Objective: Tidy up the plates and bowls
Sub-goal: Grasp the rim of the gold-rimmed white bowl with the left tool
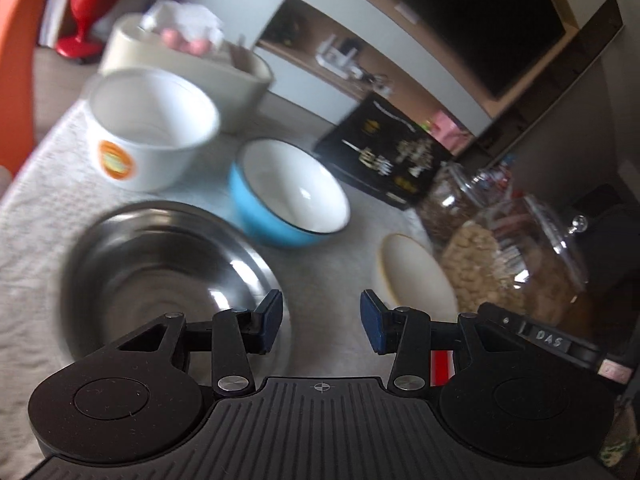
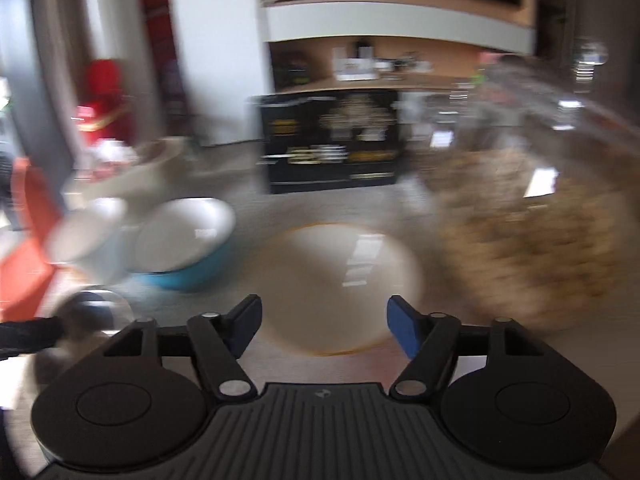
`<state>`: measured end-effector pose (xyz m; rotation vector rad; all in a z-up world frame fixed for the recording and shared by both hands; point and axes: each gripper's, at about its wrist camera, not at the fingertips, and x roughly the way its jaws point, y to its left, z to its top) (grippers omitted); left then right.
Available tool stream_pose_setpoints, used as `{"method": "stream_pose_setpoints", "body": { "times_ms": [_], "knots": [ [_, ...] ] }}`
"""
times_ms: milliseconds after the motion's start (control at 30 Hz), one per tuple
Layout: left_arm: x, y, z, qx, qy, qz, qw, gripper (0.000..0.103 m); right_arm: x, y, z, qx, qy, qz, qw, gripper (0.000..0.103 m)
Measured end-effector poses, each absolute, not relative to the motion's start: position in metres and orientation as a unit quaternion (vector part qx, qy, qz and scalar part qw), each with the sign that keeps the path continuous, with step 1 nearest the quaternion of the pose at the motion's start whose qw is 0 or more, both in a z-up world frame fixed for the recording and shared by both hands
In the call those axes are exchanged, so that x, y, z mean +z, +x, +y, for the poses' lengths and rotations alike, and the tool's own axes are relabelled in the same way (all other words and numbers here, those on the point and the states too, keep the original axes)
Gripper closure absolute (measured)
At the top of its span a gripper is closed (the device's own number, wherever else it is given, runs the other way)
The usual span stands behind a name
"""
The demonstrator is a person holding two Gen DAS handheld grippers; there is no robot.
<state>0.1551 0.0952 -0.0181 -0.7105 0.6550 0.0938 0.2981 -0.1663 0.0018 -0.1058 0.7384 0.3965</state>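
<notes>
A steel bowl [image 1: 160, 276] sits near me on the pale tablecloth [image 1: 36, 208], just left of my left gripper [image 1: 321, 322], whose jaws stand open with nothing between them. Behind it are a blue bowl with a white inside [image 1: 290, 192] and a white bowl with an orange mark [image 1: 148, 128]. A small cream plate with a yellow rim [image 1: 416, 272] lies to the right. In the blurred right wrist view the same cream plate [image 2: 340, 280] lies just beyond my right gripper [image 2: 324, 326], which is open and holds nothing. The blue bowl [image 2: 184, 240] and white bowl [image 2: 88, 236] are at left.
Glass jars of nuts and snacks [image 1: 516, 256] crowd the right side, close to the plate. A beige tub with tissue [image 1: 184, 56] stands at the back left, a black box [image 1: 384, 152] at the back. An orange chair [image 1: 20, 60] is at left, a red vase [image 1: 92, 0] behind.
</notes>
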Motion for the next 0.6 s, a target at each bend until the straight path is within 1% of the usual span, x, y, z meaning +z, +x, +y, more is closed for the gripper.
{"method": "stream_pose_setpoints", "body": {
  "times_ms": [67, 133, 267, 400, 467, 533, 567, 600],
  "knots": [
    [-0.023, 0.181, 0.082, 0.026, -0.341, 0.323, 0.883, 0.056, -0.007, 0.315, -0.180, 0.185, -0.048, 0.369, 0.910, 0.031],
    [-0.028, 0.211, 0.067, 0.014, -0.330, 0.336, 0.882, 0.056, -0.018, 0.328, -0.189, 0.187, -0.040, 0.377, 0.906, 0.025],
    [-0.040, 0.263, 0.041, 0.024, -0.298, 0.366, 0.881, 0.056, -0.036, 0.350, -0.191, 0.201, -0.024, 0.376, 0.904, 0.024],
    [-0.048, 0.294, 0.025, 0.039, -0.260, 0.382, 0.886, 0.056, -0.054, 0.373, -0.183, 0.193, -0.034, 0.382, 0.903, 0.024],
    [-0.054, 0.306, 0.022, 0.038, -0.257, 0.391, 0.883, 0.056, -0.064, 0.385, -0.181, 0.196, -0.024, 0.399, 0.895, 0.027],
    [-0.060, 0.312, 0.021, 0.036, -0.259, 0.400, 0.878, 0.056, -0.073, 0.397, -0.179, 0.199, -0.015, 0.411, 0.889, 0.032],
    [-0.063, 0.315, 0.020, 0.034, -0.260, 0.403, 0.877, 0.057, -0.076, 0.401, -0.179, 0.201, -0.009, 0.417, 0.886, 0.035],
    [-0.065, 0.317, 0.020, 0.032, -0.261, 0.406, 0.875, 0.057, -0.079, 0.404, -0.178, 0.204, -0.003, 0.424, 0.882, 0.042]
  ]
}}
